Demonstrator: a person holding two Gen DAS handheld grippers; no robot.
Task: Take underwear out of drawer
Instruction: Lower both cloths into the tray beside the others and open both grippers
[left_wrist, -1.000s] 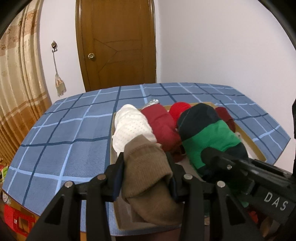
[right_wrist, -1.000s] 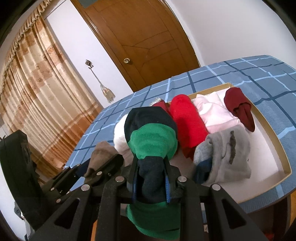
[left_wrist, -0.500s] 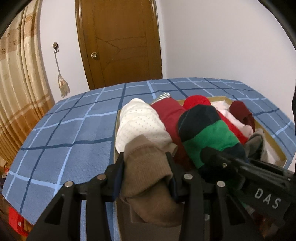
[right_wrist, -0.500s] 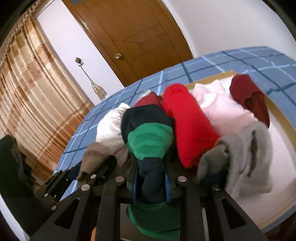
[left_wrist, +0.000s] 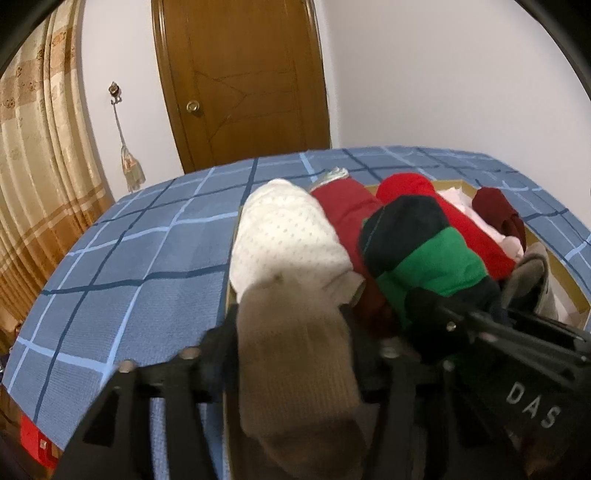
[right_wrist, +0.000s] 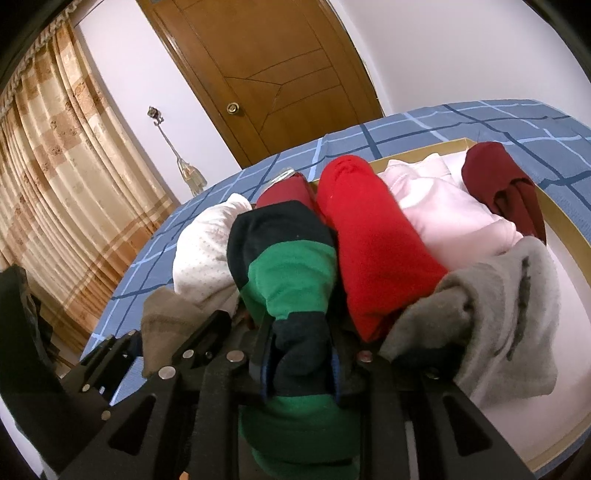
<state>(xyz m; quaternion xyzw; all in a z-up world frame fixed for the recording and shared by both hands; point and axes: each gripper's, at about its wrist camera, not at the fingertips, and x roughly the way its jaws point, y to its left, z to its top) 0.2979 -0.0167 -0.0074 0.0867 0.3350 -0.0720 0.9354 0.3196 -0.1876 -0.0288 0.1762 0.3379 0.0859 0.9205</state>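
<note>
A tan-rimmed drawer box (right_wrist: 561, 221) sits on a blue checked cloth (left_wrist: 129, 277) and is packed with rolled underwear. My left gripper (left_wrist: 290, 314) has a tan-brown roll (left_wrist: 295, 369) between its fingers. The jaws are opening, and the fabric still fills the gap and touches both sides. My right gripper (right_wrist: 299, 332) holds a navy-and-green striped roll (right_wrist: 291, 273) just to the right of it. Its jaws are opening slightly, with the blue pads (right_wrist: 334, 365) still against the roll. Both rolls lie low over the box's near left end.
Other rolls in the box: white dotted (left_wrist: 288, 240), dark red (left_wrist: 347, 206), bright red (right_wrist: 369, 236), pale pink (right_wrist: 443, 210), maroon (right_wrist: 498, 184), grey (right_wrist: 509, 302). A wooden door (left_wrist: 240, 81) and white wall stand behind, with a curtain (right_wrist: 74, 166) at the left.
Both grippers have sunk toward the box with their rolls. The left jaws have spread wider around the tan roll. The right jaws have eased a little.
</note>
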